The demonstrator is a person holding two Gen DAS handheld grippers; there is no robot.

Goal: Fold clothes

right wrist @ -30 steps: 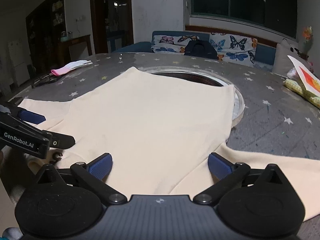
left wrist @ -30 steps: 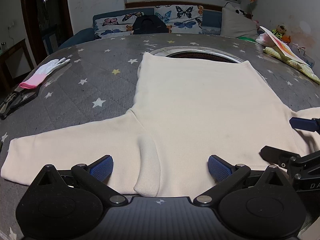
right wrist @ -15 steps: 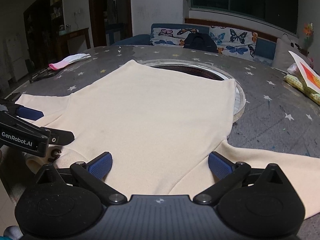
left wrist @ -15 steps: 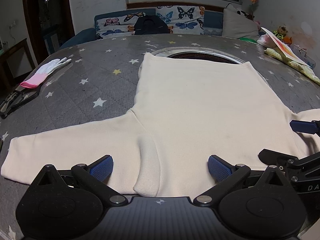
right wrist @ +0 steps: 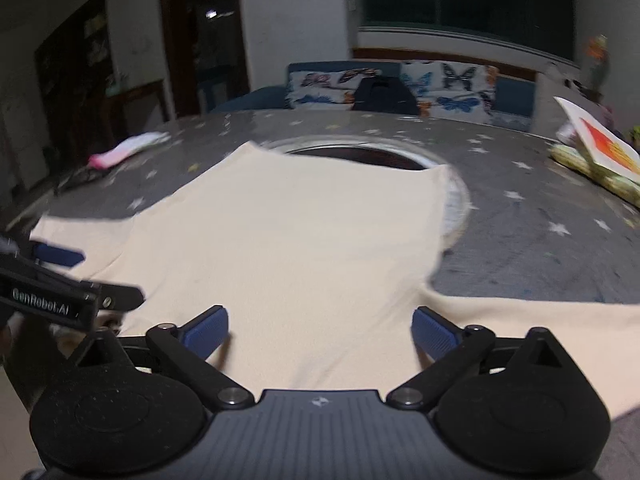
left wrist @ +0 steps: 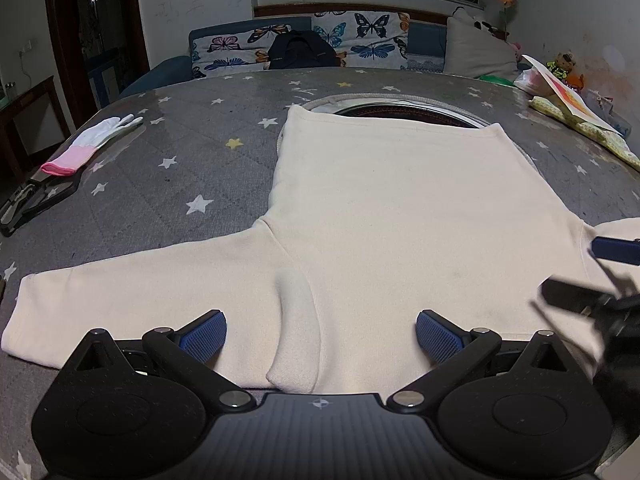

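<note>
A: Where's the cream sweatshirt (left wrist: pixel 392 216)?
B: Spread flat on the grey star-print tablecloth (left wrist: pixel 160 168), sleeves out to the left and right, its far hem over a round opening in the table (left wrist: pixel 400 110).
A: And the left gripper (left wrist: pixel 318 334)?
B: Jaws wide apart above the near edge, gripping nothing.
A: The right gripper (right wrist: pixel 320 330)?
B: Apart too, though they've just been closing slightly; sweatshirt fabric lies beneath and between them, unpinched. A white-and-pink glove (left wrist: pixel 90 144) sits far left.
</note>
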